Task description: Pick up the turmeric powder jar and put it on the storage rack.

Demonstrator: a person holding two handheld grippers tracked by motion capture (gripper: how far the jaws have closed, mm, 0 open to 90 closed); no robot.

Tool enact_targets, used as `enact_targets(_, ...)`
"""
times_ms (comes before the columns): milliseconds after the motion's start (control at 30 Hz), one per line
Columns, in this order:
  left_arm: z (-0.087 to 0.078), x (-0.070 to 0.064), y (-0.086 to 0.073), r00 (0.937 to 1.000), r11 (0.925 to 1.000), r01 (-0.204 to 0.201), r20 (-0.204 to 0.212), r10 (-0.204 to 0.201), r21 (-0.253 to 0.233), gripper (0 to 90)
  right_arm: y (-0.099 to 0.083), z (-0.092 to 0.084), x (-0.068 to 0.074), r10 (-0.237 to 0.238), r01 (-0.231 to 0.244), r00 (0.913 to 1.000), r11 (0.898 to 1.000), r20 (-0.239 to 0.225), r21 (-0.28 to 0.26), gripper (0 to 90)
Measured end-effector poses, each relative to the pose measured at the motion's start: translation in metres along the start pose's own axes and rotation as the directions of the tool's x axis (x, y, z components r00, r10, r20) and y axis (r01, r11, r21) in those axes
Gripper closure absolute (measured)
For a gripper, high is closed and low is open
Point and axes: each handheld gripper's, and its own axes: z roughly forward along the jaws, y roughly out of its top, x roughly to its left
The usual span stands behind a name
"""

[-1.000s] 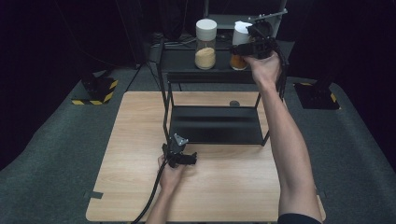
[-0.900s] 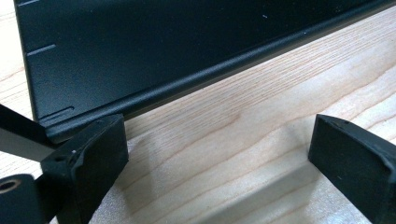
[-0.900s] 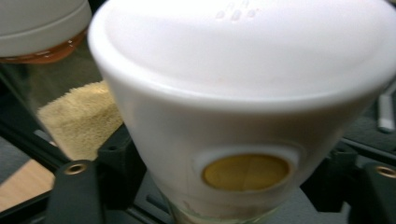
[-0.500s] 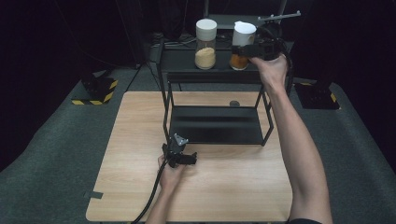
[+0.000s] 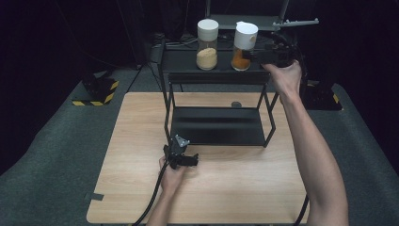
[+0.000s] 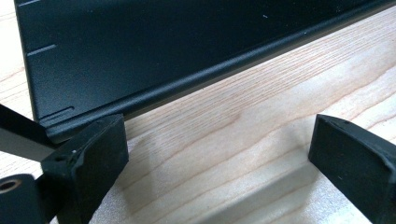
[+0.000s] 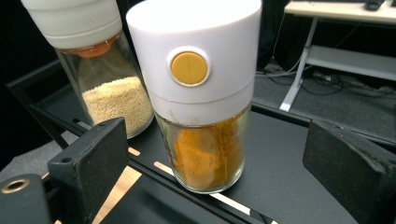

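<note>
Now free: orange spice jar (image 7: 205, 107) upright on the shelf (image 5: 188, 61).
Right gripper (image 5: 251, 55), jaws just opened wide and empty, sits directly beside it.

On the top shelf of a black metal rack (image 5: 214, 77), the right gripper (image 5: 249, 55), whose jaws have just been opening, sits just beside an orange spice jar (image 5: 243, 41). The left gripper (image 5: 190, 159) rests on the wooden table (image 5: 136, 141).

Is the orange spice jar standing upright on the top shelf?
Upright: the orange spice jar stands on its base on the shelf, white cap on top.
</note>
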Motion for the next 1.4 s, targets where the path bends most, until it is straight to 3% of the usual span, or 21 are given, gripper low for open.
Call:
enact_targets(100, 0.0, 0.0, 0.0, 1.0, 1.0, -0.002, 0.0, 0.002, 0.0, 4.7, -0.001, -0.004, 0.001, -0.008, 0.008, 0.9999, 1.0, 0.015, 0.013, 7.5)
enact_targets(767, 0.0, 0.001, 0.0, 1.0, 1.0, -0.002, 0.001, 0.002, 0.001, 4.7, -0.015, -0.017, -0.009, -0.004, 0.004, 1.0, 1.0, 0.002, 0.026, 8.0)
enact_targets(1400, 0.0, 0.001, 0.0, 1.0, 1.0, -0.003, 0.001, 0.003, 0.002, 4.7, -0.035, -0.032, -0.022, 0.016, -0.016, 0.9998, 1.0, -0.006, 0.004, 8.4)
